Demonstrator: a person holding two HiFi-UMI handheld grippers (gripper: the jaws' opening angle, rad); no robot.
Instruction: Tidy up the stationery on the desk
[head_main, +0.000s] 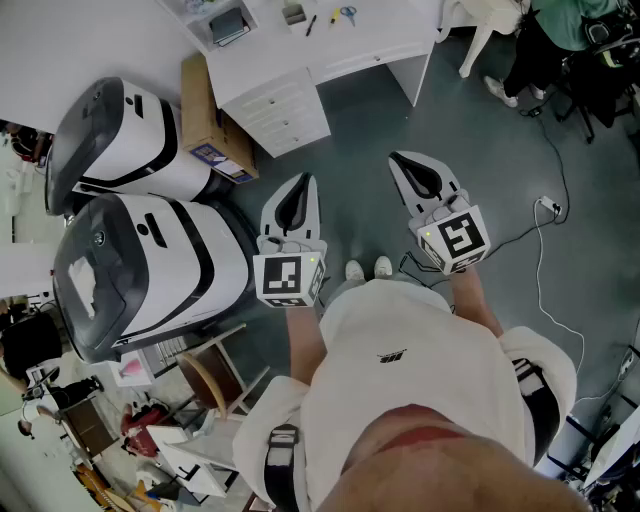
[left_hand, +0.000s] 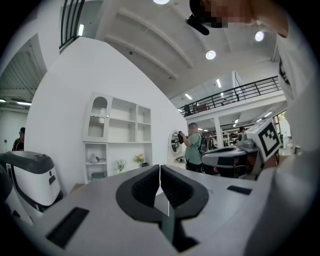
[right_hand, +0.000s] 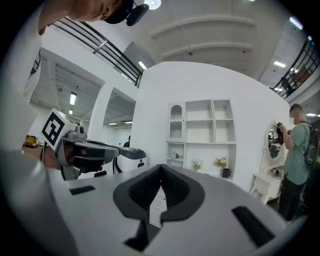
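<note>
Person (head_main: 410, 390) in a white shirt is standing on the grey floor (head_main: 350, 170), with white shoes (head_main: 369, 268) just peeking out past the hem. Both tools are held out level in front of the belly, side by side but apart.

The left gripper (head_main: 303, 182) is grey with black padded jaws and a marker cube at the back. Its jaws are pressed together with nothing in them, and its own view shows only a hairline seam between the pads. The right gripper (head_main: 398, 158) is the same deal: clenched and empty.

Ahead of the tips there's a wide patch of bare floor running up to the desk. The left side is tighter. Two big rounded white-and-black machines (head_main: 150, 270) sit close on that flank, and a wooden chair (head_main: 215, 375) is tucked in below them. On the right, a thin black cable (head_main: 545, 280) snakes over the floor to a white plug (head_main: 548, 207), well clear of the right gripper.

Further out, a brown cardboard box (head_main: 205, 105) stands right beside the white desk with drawers (head_main: 285, 110). The stationery is all up on that desktop, well apart from both grippers:
- blue-handled scissors (head_main: 347, 14)
- a dark pen (head_main: 311, 24) near them
- a small cup-like holder (head_main: 293, 14)
- a dark grey flat case (head_main: 229, 25) toward the left end

A second person (head_main: 560, 45) is past the desk's right corner.
</note>
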